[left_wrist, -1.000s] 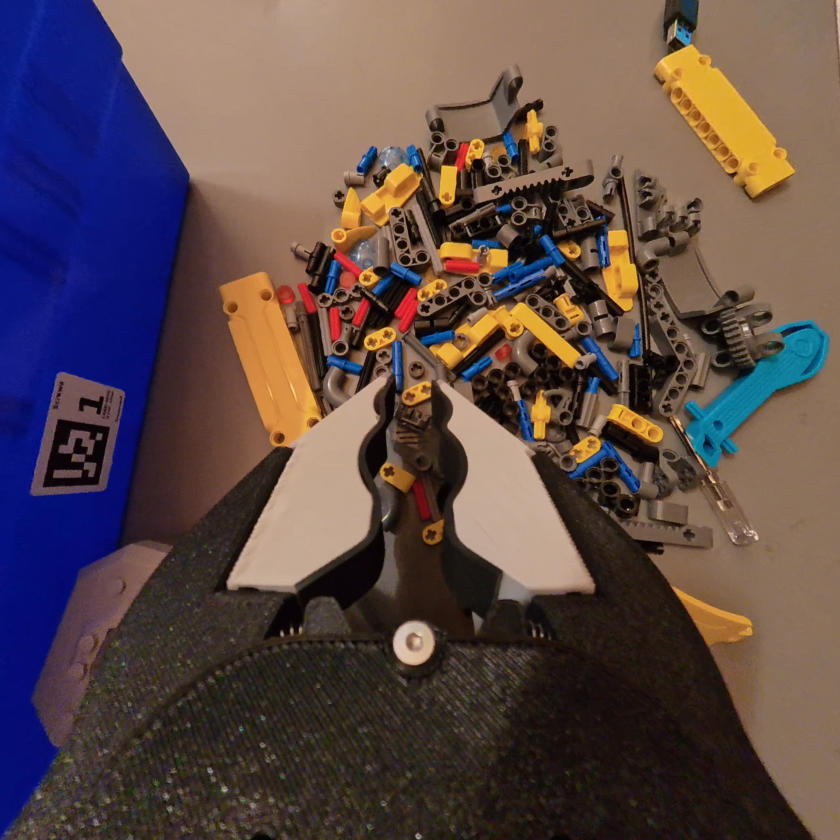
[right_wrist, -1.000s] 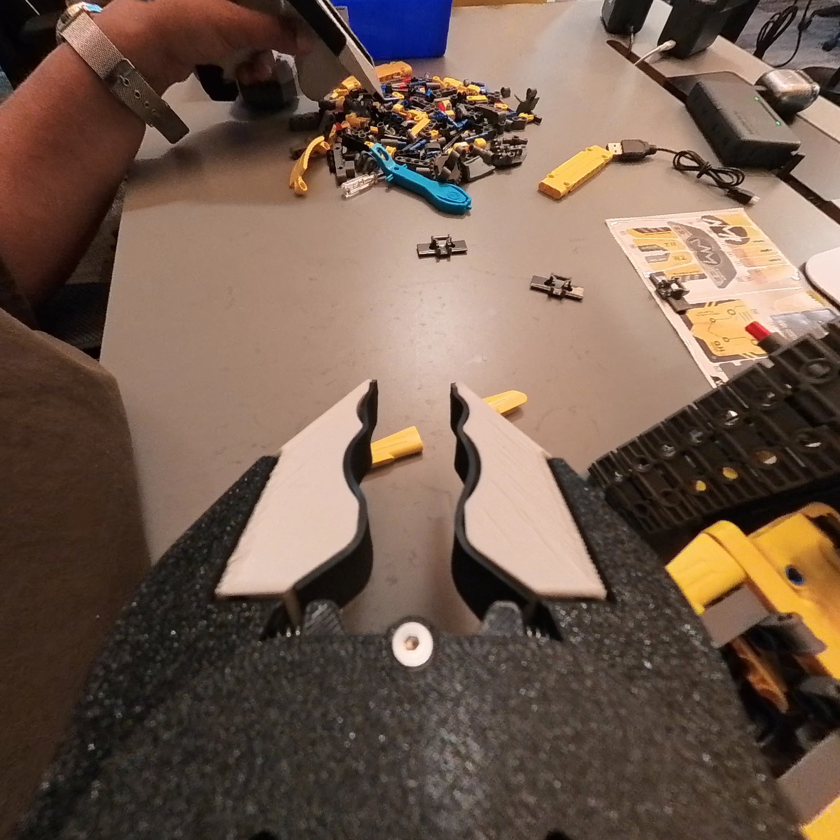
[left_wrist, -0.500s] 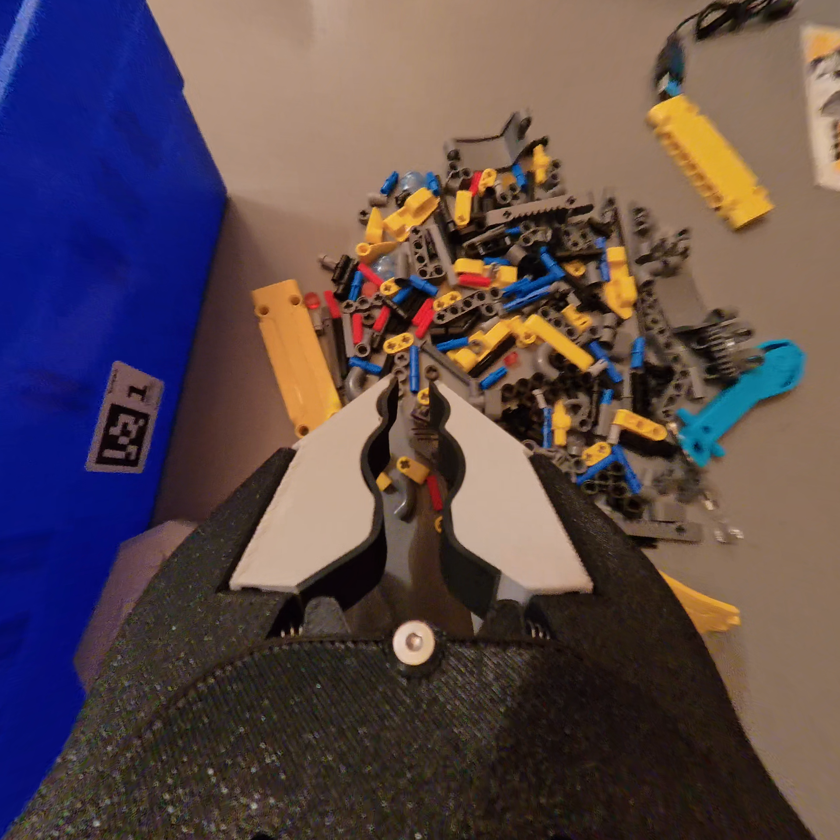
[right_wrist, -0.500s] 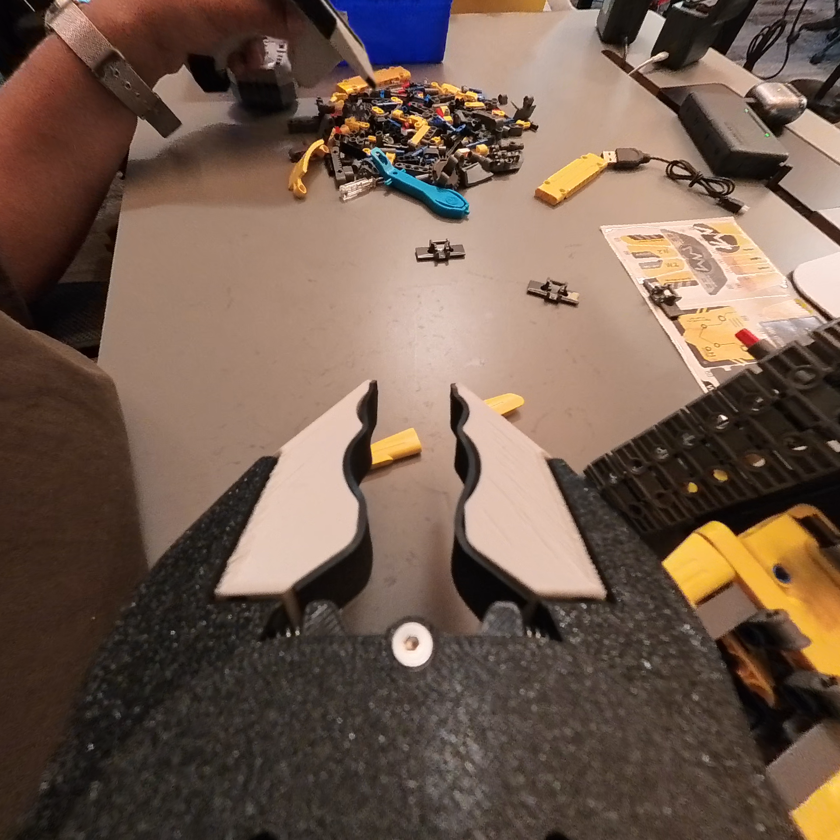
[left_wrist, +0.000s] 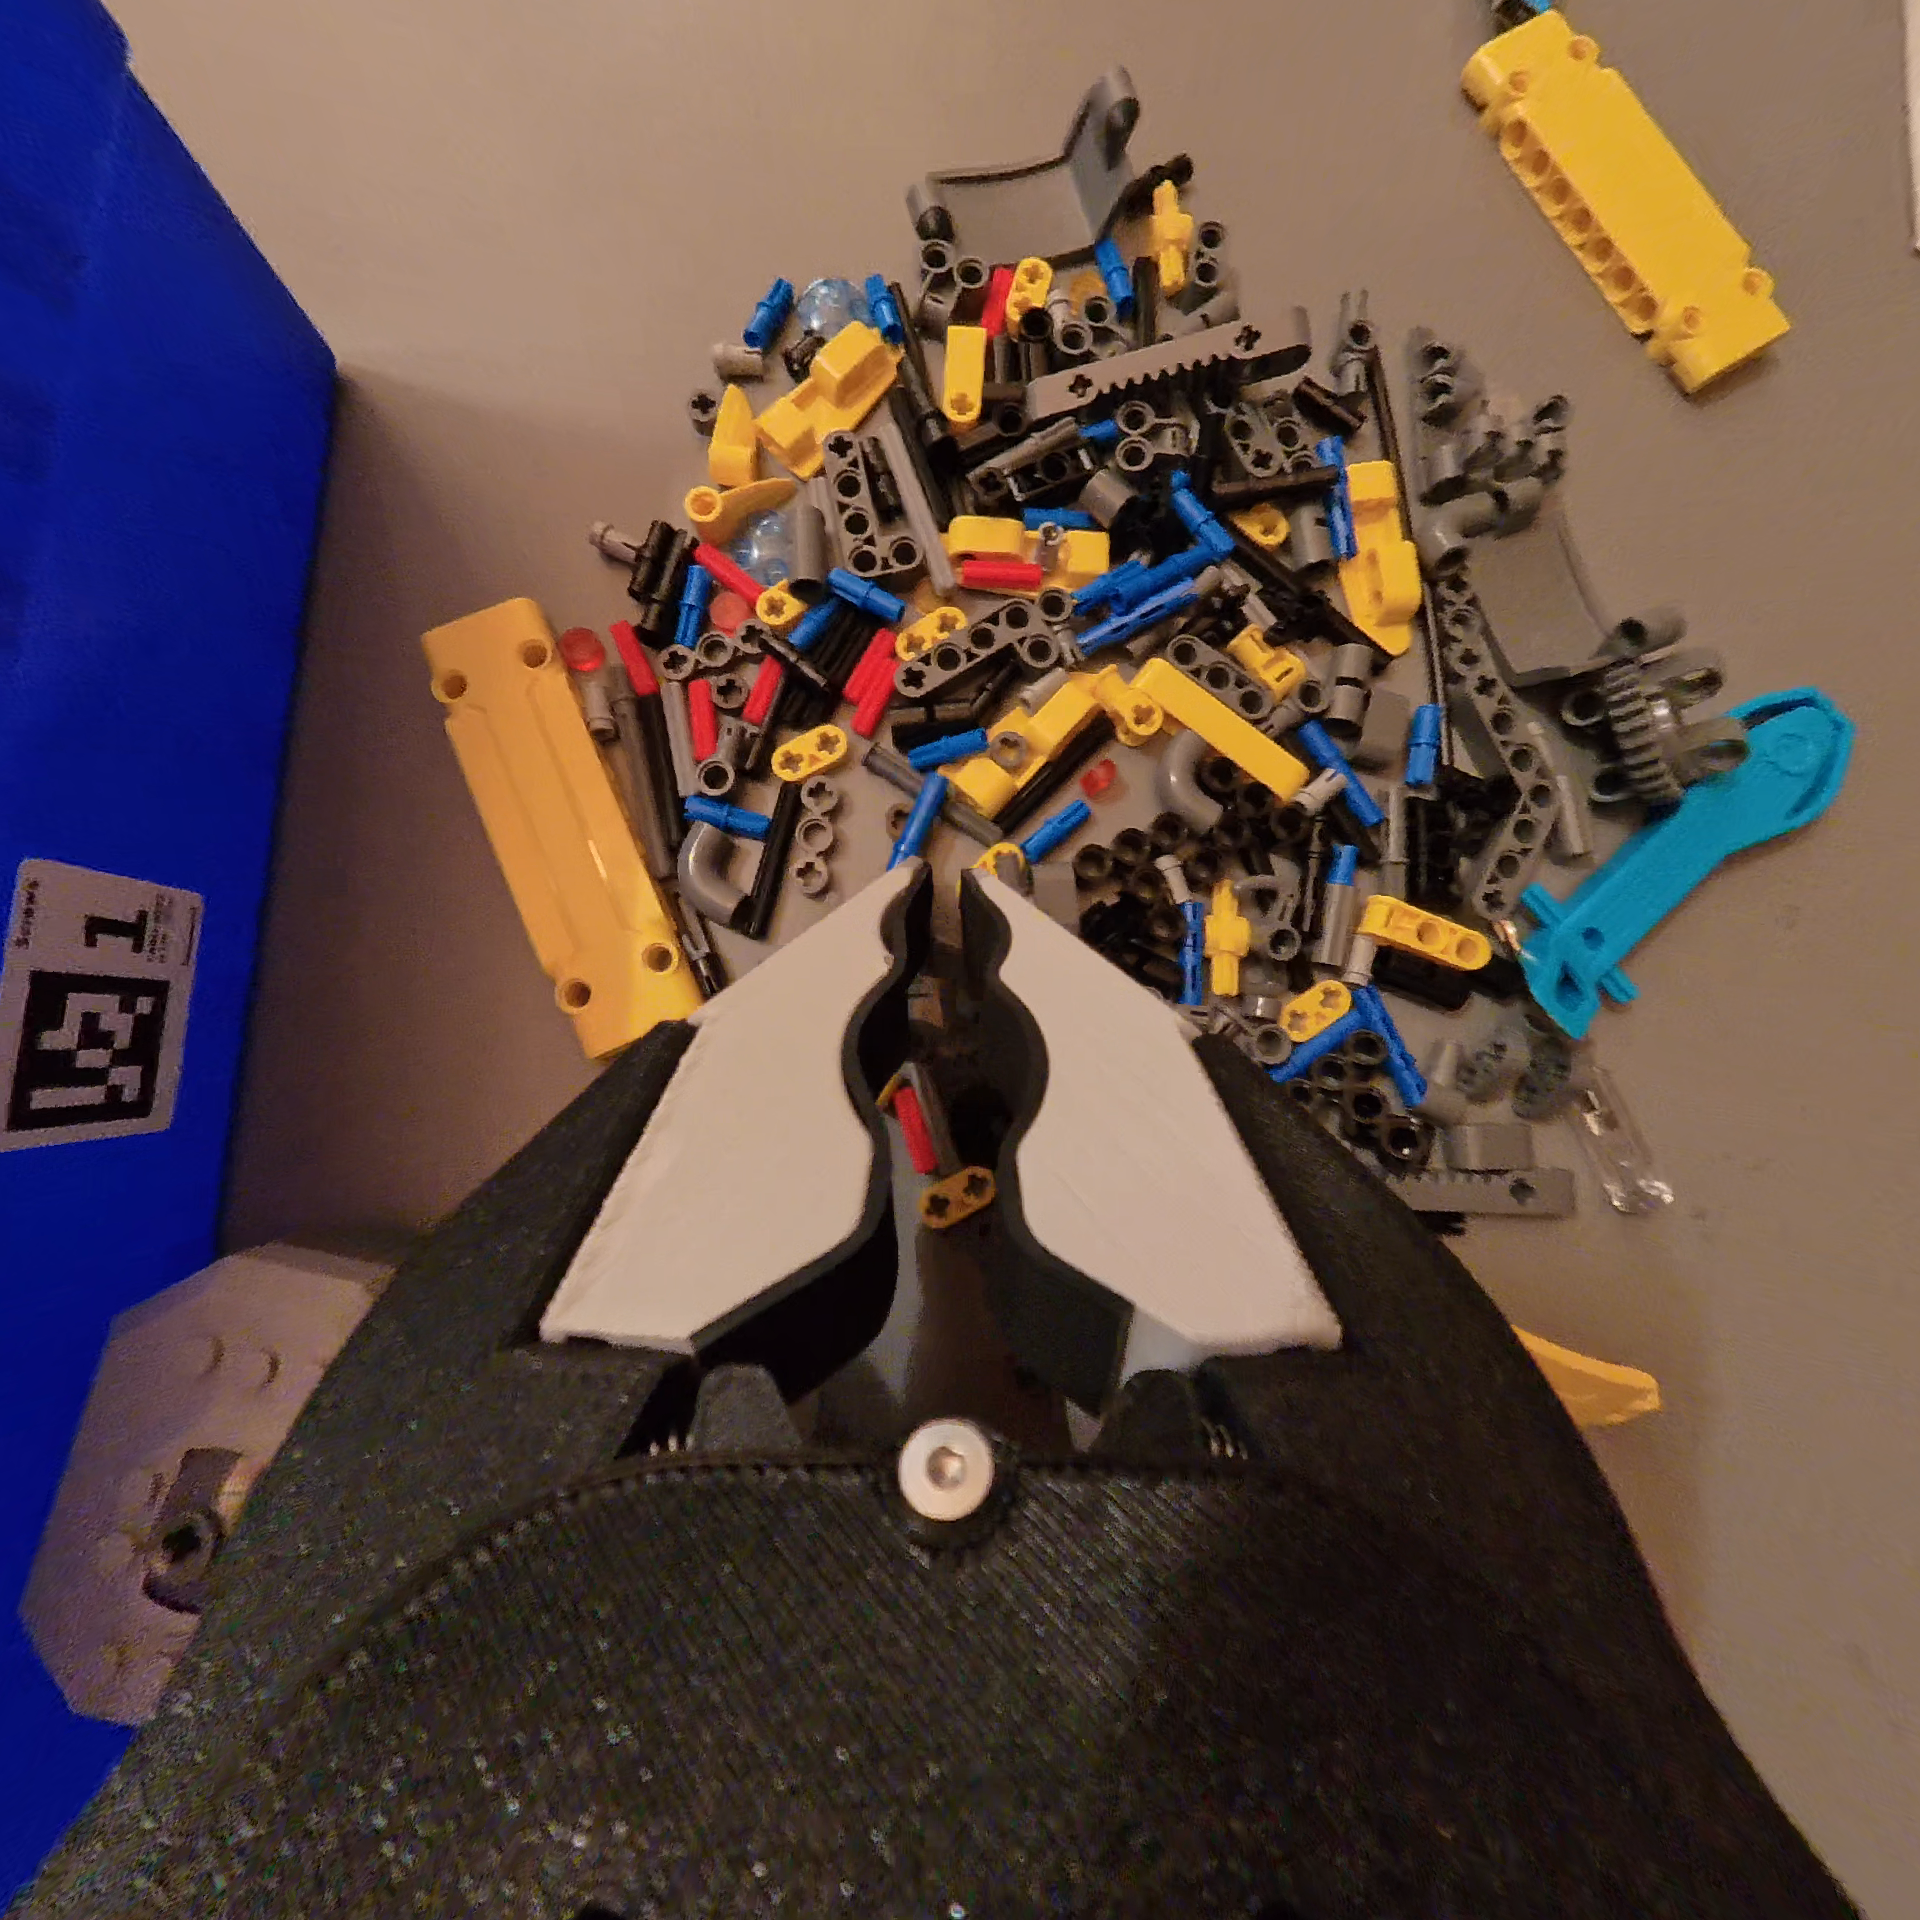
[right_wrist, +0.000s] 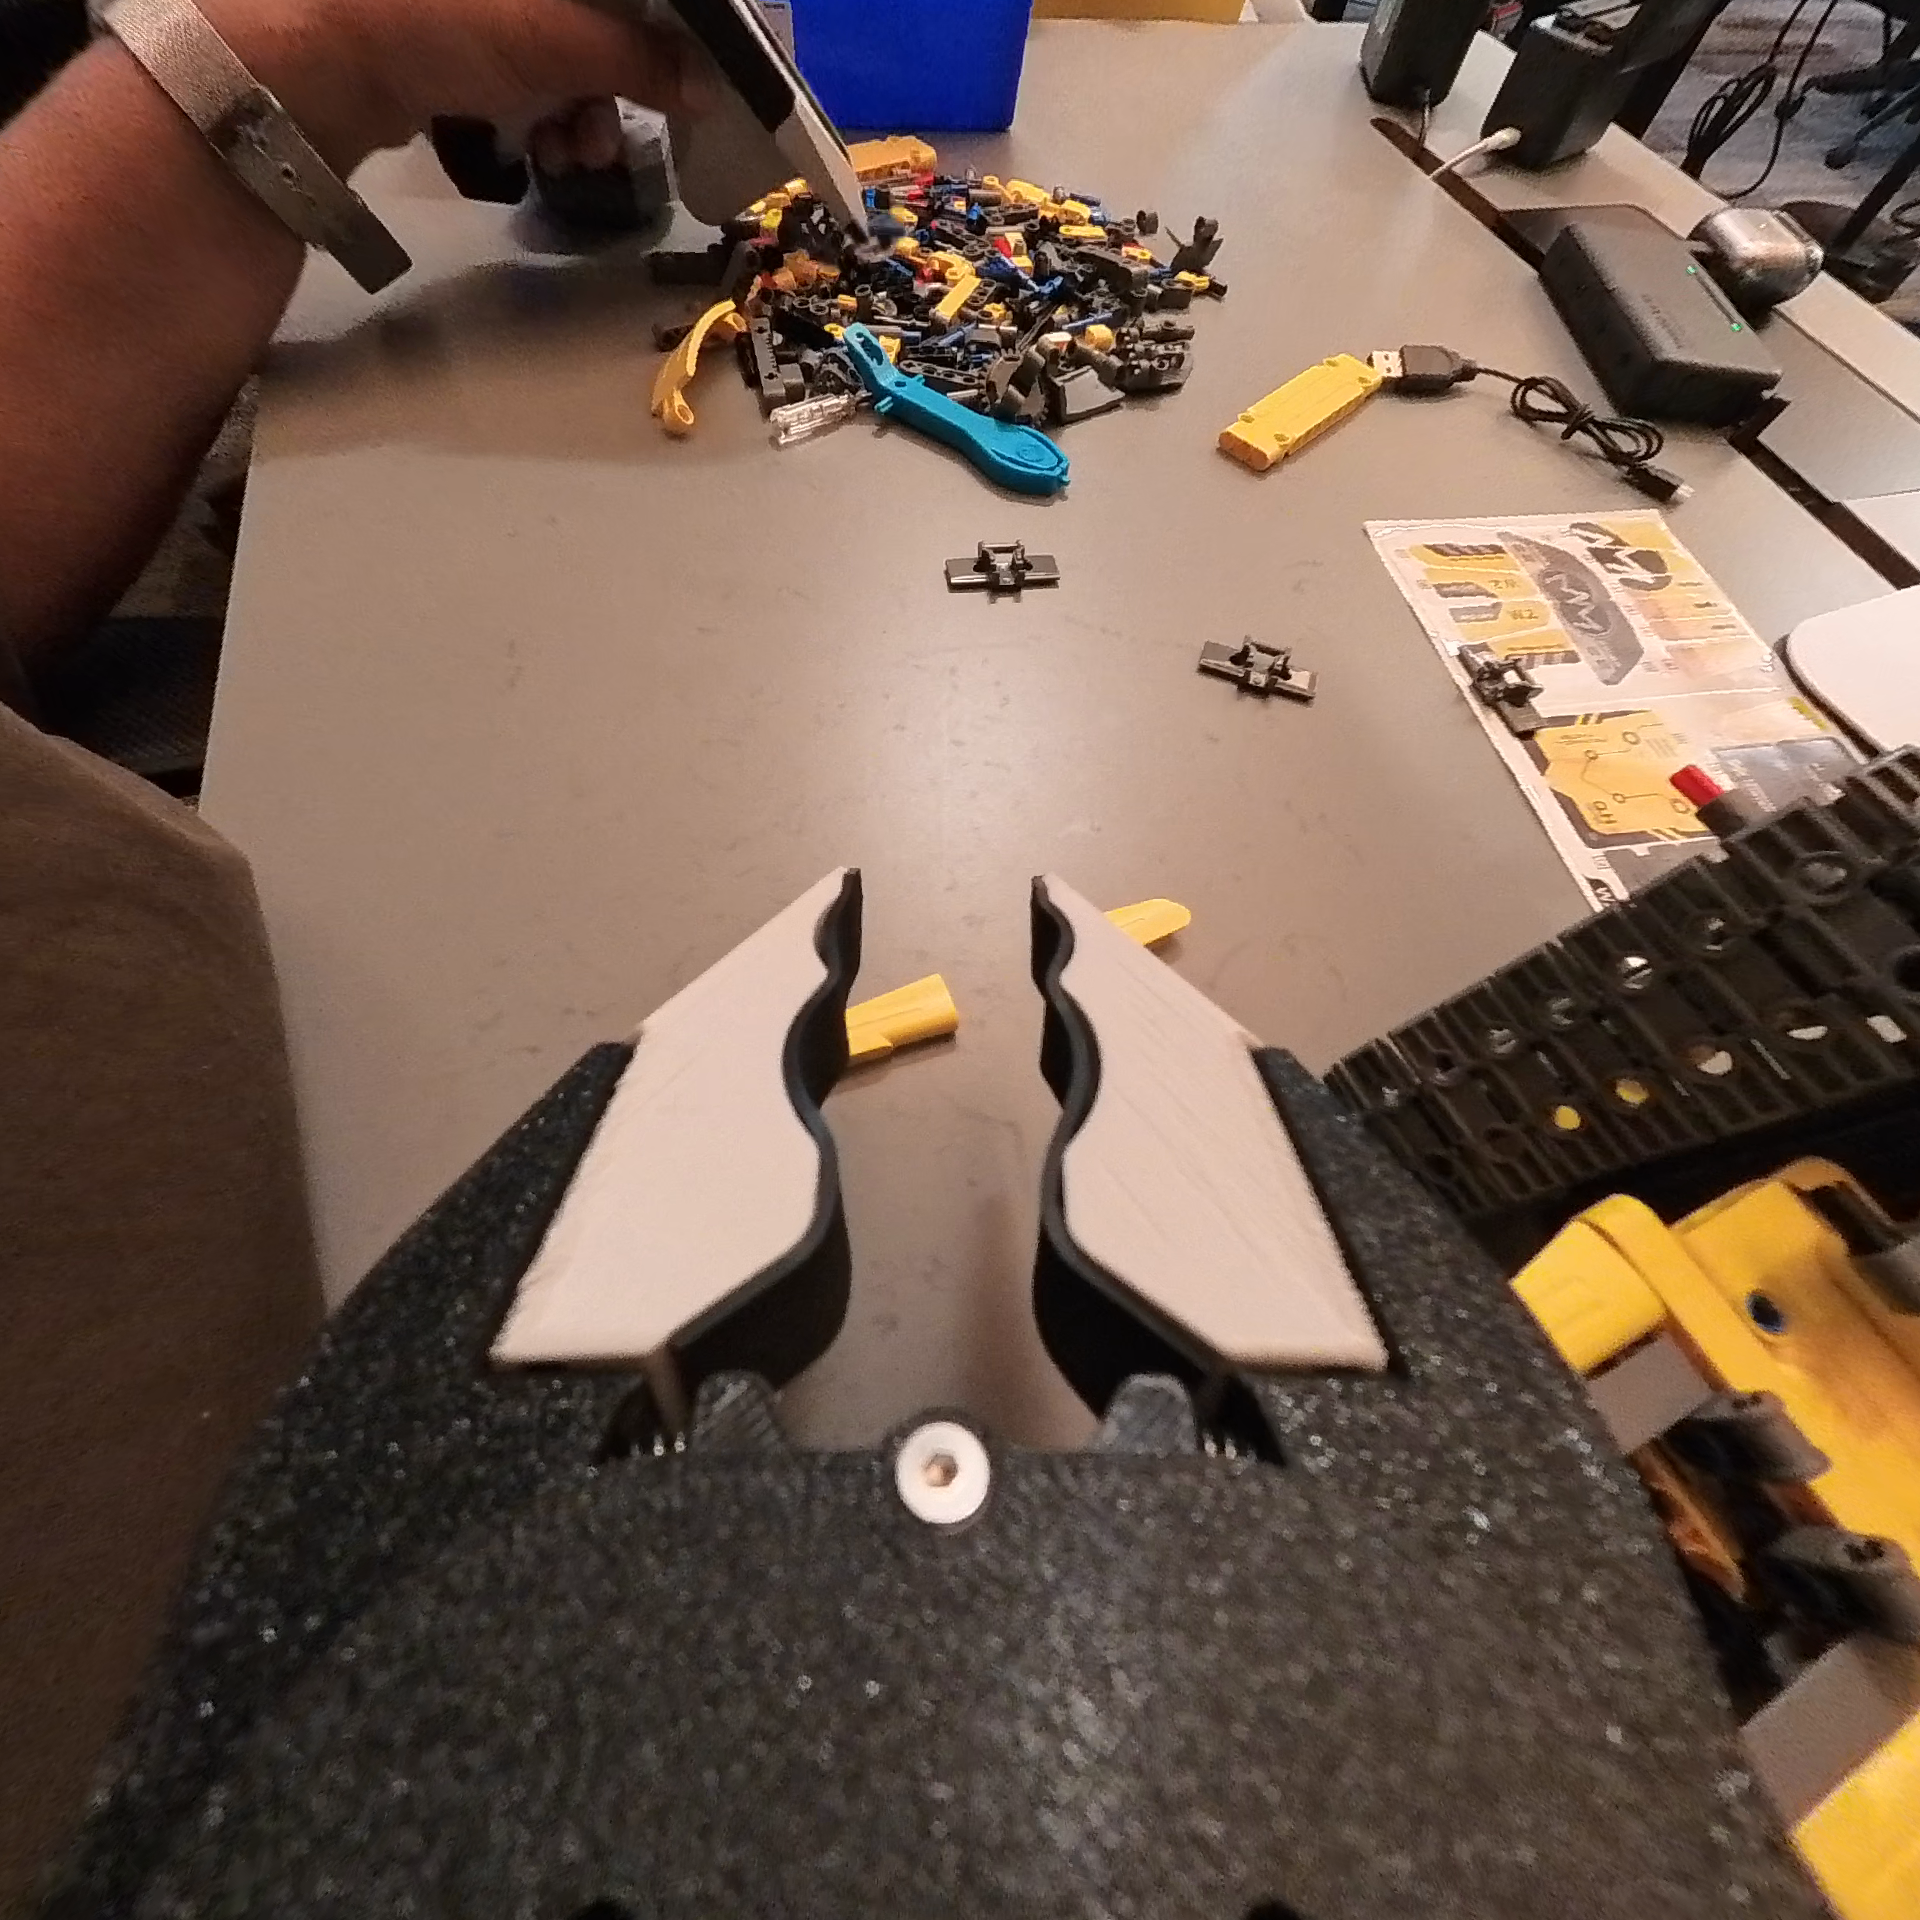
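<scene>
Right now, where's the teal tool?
Teal tool lies flat at the parts pile's right edge in the left wrist view, beside a grey gear.

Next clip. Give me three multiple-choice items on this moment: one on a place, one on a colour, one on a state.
1. The left tool has its tips over: A the pile of small parts; B the printed sheet; C the cable.
2. The flat lever at the pile's edge is: A red; B turquoise; C white.
3. The right tool is: A shut on a yellow part; B shut on a track link; C open.

A: its tips overlap the pile.
B: the colour shows in both views.
C: bare table shows between its fingers.
</scene>
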